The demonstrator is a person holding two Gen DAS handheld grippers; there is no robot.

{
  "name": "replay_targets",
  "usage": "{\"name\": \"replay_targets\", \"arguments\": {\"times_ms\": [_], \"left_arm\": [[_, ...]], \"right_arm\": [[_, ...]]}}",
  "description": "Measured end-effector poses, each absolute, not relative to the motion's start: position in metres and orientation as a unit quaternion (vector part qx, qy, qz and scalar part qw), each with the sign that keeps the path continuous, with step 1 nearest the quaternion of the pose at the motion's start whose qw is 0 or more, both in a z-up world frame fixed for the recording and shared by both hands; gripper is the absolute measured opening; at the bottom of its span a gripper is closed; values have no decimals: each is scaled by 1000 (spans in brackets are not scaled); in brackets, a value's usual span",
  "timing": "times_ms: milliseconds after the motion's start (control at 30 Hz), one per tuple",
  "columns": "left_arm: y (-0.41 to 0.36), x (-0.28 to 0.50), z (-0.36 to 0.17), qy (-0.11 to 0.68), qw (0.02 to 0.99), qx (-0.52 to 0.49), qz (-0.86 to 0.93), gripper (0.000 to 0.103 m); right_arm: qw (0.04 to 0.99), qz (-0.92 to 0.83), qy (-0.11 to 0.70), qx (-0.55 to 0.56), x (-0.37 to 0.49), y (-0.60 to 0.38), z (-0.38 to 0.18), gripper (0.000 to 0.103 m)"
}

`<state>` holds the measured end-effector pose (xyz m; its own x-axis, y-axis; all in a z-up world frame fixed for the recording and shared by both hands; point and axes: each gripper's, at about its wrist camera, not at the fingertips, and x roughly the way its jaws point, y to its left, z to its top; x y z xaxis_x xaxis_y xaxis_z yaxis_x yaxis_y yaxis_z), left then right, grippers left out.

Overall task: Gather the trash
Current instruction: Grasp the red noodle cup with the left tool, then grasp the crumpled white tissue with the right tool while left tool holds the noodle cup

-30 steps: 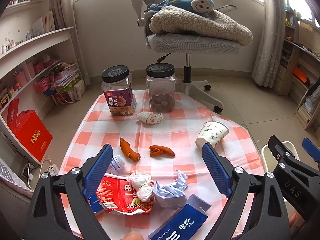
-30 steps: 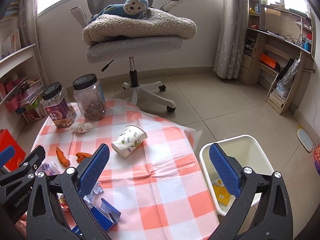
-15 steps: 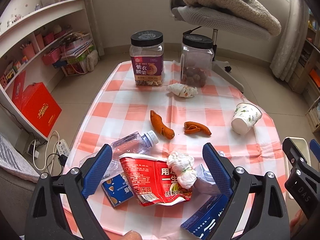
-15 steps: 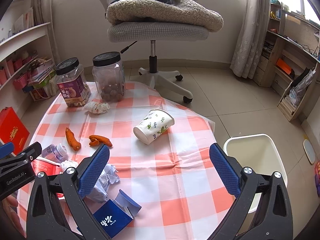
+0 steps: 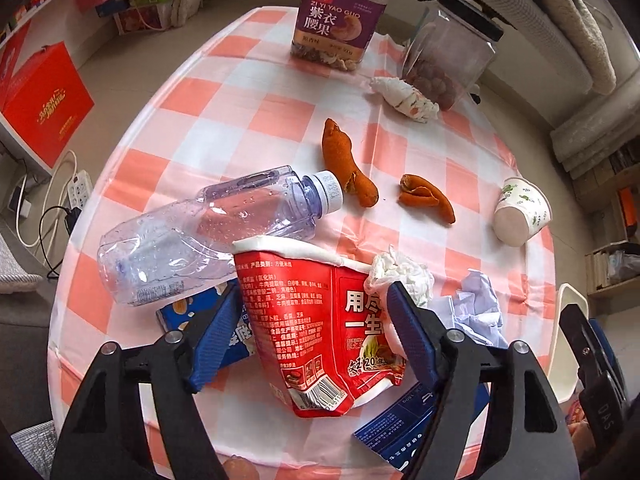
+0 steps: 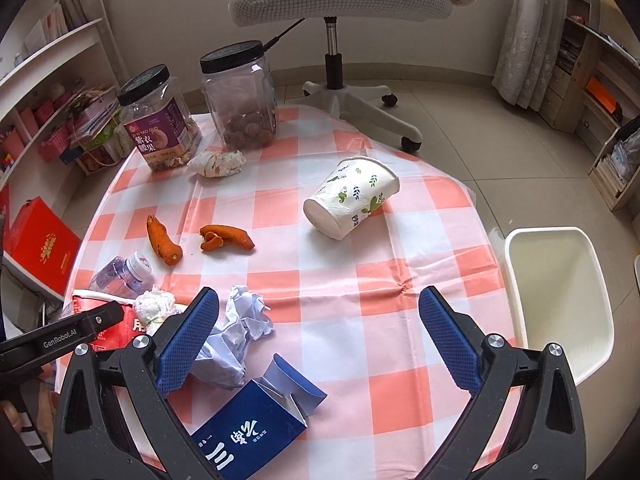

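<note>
A crushed red instant-noodle cup (image 5: 308, 332) lies near the front edge of the checked table (image 5: 248, 112). My left gripper (image 5: 316, 312) points down over it, jaws closing, with the cup between the blue pads and no firm squeeze visible. A white tissue wad (image 5: 404, 276) rests against the cup's rim. A clear plastic bottle (image 5: 208, 228) lies just behind. My right gripper (image 6: 320, 336) hangs open above the table, with crumpled pale paper (image 6: 240, 328) by its left finger and a blue carton (image 6: 256, 428) below it.
A white bin (image 6: 560, 300) stands on the floor right of the table. Orange peels (image 6: 164, 240), a tipped paper cup (image 6: 352, 196), another tissue wad (image 6: 218, 163) and two lidded jars (image 6: 240, 96) sit farther back. An office chair (image 6: 340, 4) is behind.
My left gripper has dropped and tilted down over the red noodle cup, and its jaws have narrowed around it. The right gripper has also come lower and nearer the table.
</note>
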<state>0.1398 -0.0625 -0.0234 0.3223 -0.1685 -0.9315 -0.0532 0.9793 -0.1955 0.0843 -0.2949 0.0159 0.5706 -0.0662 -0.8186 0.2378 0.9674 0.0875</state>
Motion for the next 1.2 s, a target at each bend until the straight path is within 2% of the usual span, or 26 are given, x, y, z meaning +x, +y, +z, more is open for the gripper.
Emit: {"name": "replay_targets", "arguments": {"times_ms": [100,133,167,367,567,700,1000,1200], "left_arm": [[-67,141,-30,592,799,-96,-46,52],[-67,142,-32,594,797,-96,-49,43],[-67,142,-34,598,794,-99,-53,39],[-65,136,-21,586,797,-115,-89,31],[-55,114,52,475,878,-30,-53,31],[-35,106,83,415,910,-13,-11,31],[9,118,100,408,910,-69,14,31],[10,122,96,416,906,-79,13,31]], "right_arm": [[875,-81,465,107,90,-294,9,96],[874,-79,467,109,92,-294,7,96],[873,-75,469,111,93,-293,6,96],[867,-60,483,107,102,-287,0,96],[871,-18,482,99,110,-272,5,96],[860,15,502,85,121,-251,-3,96],[847,31,520,107,158,-230,-24,96],[844,26,533,52,184,-216,-37,95]]}}
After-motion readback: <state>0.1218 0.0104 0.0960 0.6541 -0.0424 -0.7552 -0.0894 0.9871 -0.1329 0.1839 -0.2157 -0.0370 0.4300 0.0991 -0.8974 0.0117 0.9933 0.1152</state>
